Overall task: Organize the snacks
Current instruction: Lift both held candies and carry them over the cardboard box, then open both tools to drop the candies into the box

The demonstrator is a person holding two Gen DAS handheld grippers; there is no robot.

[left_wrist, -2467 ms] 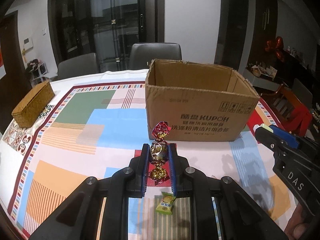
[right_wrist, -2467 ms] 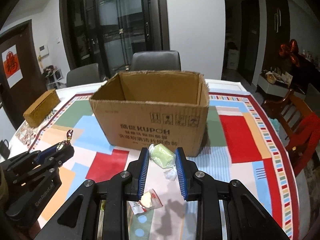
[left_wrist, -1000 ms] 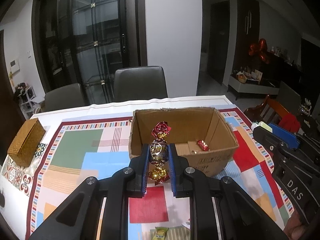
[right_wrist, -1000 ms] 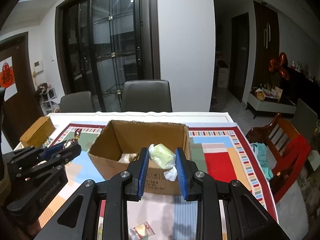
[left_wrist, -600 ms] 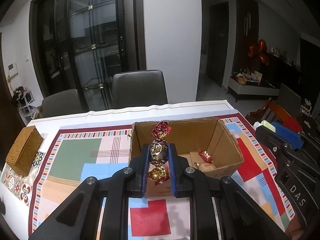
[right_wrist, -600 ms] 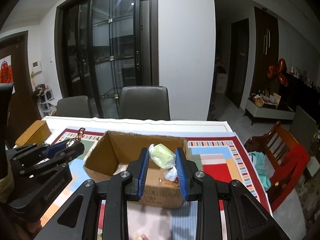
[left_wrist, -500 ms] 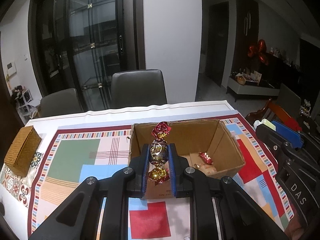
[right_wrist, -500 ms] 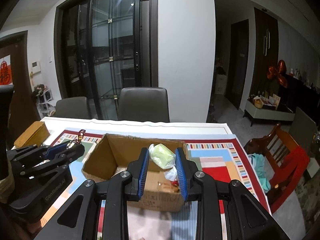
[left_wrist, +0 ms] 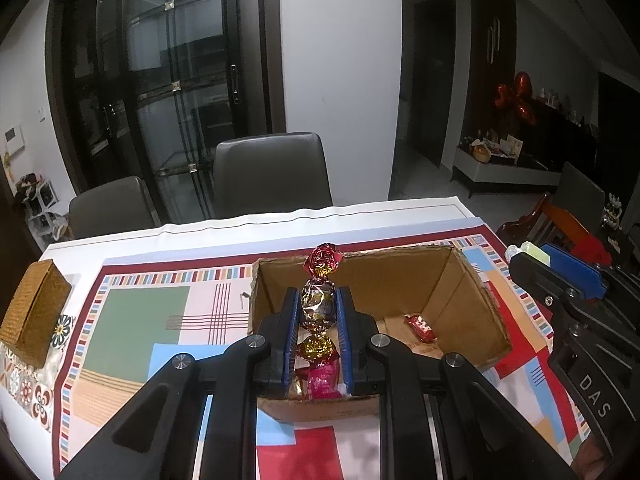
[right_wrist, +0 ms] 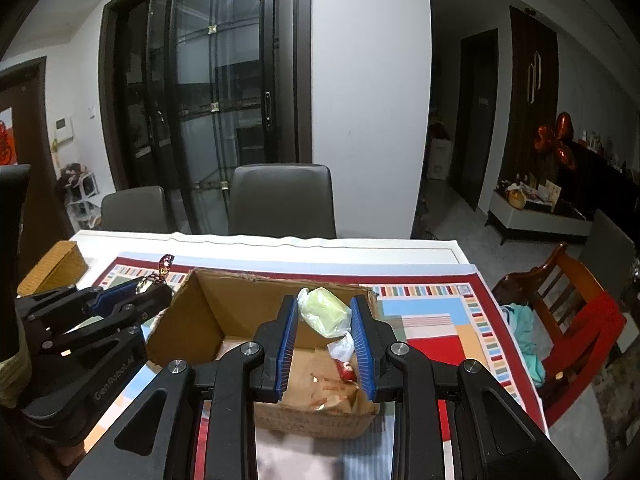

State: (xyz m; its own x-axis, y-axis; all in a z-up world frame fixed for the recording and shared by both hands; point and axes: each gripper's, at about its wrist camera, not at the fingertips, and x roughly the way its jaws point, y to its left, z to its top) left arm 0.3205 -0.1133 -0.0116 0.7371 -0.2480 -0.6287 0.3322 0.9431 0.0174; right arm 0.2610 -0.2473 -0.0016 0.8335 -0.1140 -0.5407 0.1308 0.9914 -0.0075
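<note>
Foil-wrapped candy (left_wrist: 318, 306), red-and-gold twist wrap, long axis running forward along the fingers, one twisted end projecting past the tips, the other tucked back between the pads; held by the left gripper (left_wrist: 318, 332), jaws closed on its bulged middle. Companion item: pale green wrapped sweet (right_wrist: 325, 312), lying aslant between the pads of the right gripper (right_wrist: 325, 336), likewise clamped, its white twist end hanging toward the near side. Receptacle: open cardboard box (left_wrist: 472, 320) on the patterned tablecloth (left_wrist: 136, 320), lying directly below and ahead of both pairs of tongs; each held piece appears to sit over the box opening, inside the near wall. Box floor carries a red wrapped candy (left_wrist: 419, 327) to the right of the left tongs and, just beneath them, a pink packet (left_wrist: 321, 378). Both tongs look about equally placed over the box, the left nearer its left wall. Judgement: the drop turns on each sweet being above the opening, so parting the jaws should suffice. Woven box (left_wrist: 34, 316) sits well off to the left.
</note>
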